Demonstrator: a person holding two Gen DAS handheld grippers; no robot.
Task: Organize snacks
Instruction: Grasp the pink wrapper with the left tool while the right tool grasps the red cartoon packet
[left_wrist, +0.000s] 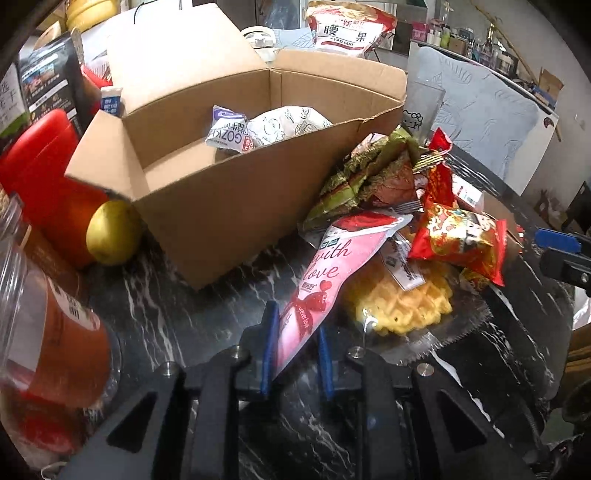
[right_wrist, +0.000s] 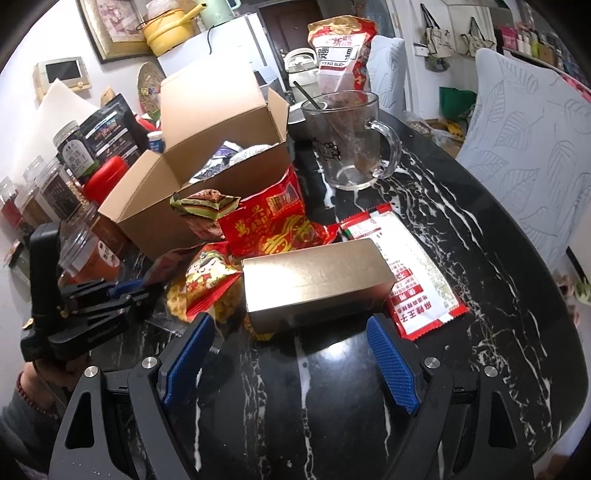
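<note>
My left gripper (left_wrist: 297, 354) is shut on the lower end of a pink "with love" snack packet (left_wrist: 325, 269), which slants up over a waffle in clear wrap (left_wrist: 402, 302). Behind it lies a pile of red packets (left_wrist: 458, 236) and a green packet (left_wrist: 362, 177). An open cardboard box (left_wrist: 229, 206) on the left holds white snack packs (left_wrist: 258, 129). In the right wrist view my right gripper (right_wrist: 288, 332) stands open just in front of a gold box (right_wrist: 314, 284), pads apart from it. A red and white packet (right_wrist: 410, 273) lies flat beside the box.
A glass mug (right_wrist: 351, 144) with a spoon stands behind the pile, a cashew bag (right_wrist: 341, 51) beyond it. Jars (right_wrist: 70, 192), a red container (left_wrist: 40, 170) and a yellow fruit (left_wrist: 110, 232) crowd the left. The black marble table (right_wrist: 461, 332) curves away on the right near a chair (right_wrist: 532, 140).
</note>
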